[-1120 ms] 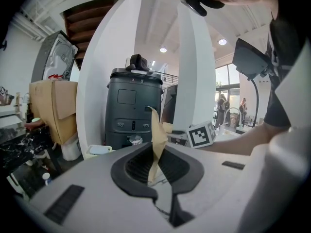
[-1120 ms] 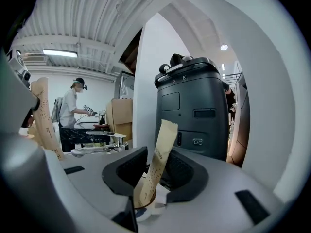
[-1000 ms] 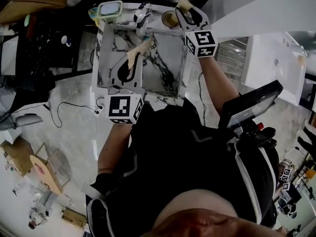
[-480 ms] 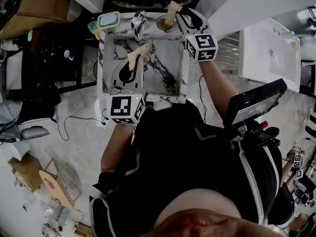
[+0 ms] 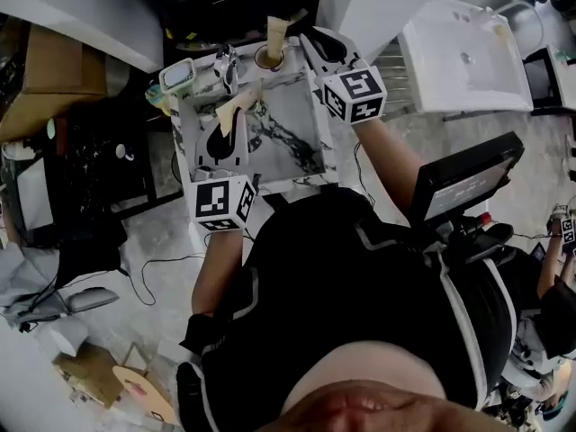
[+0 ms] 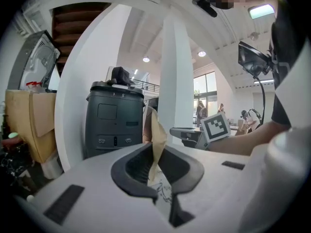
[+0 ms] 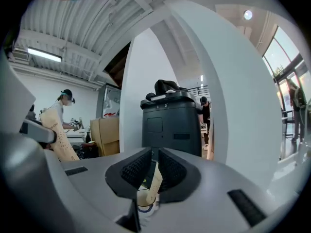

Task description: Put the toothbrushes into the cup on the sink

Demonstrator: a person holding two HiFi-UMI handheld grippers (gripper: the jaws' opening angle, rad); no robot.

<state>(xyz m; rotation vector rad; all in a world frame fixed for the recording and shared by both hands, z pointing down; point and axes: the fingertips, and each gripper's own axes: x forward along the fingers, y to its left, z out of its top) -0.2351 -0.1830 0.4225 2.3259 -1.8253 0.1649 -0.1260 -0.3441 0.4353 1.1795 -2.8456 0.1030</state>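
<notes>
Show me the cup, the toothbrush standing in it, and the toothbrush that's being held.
cup (image 5: pixel 261 61), head view, on its rim.
toothbrush in cup (image 5: pixel 274 31), head view, on its wrapper's upper part.
held toothbrush (image 5: pixel 236 106), head view, on its wrapper's middle.

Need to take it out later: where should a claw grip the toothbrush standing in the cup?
Probably its free upper end: the toothbrush leans out above the rim of the cup, with its lower part inside. Come down from above, closing the claw across its flat sides.
</notes>
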